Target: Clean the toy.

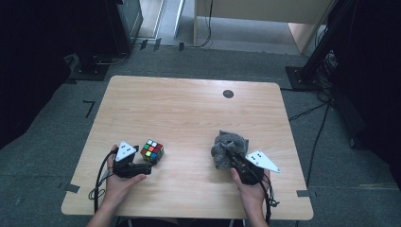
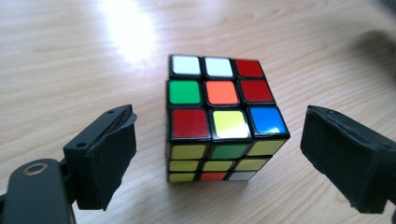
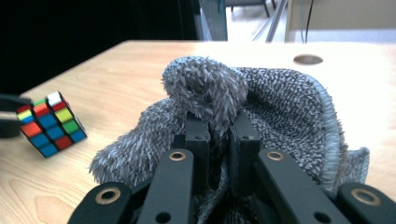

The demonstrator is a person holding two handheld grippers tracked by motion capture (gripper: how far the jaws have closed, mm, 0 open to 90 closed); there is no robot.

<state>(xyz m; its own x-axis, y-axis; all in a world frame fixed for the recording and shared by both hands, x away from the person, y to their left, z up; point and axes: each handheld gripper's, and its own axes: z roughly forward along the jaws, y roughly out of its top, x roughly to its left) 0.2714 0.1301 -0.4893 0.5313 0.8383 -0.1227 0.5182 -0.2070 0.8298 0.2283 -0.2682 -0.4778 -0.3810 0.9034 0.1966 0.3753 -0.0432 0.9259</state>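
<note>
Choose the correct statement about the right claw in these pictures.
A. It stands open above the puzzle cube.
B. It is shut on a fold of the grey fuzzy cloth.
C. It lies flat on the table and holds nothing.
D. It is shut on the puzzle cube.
B: in the right gripper view the right claw has its jaws pinched together on a bunched fold of the grey fuzzy cloth, with the puzzle cube off to the side.

On the table (image 1: 189,109) in front of me, the puzzle cube (image 1: 152,151) sits toward the near left and the fuzzy cloth (image 1: 227,147) lies bunched toward the near right, well apart from each other. My left gripper (image 1: 142,163) is just on the near side of the cube, which stands between its spread jaws without touching either; my right gripper (image 1: 232,158) is at the cloth's near edge with a fold pinched between its jaws. A round grommet (image 1: 228,93) is set in the table near the far edge, beyond the cloth.
</note>
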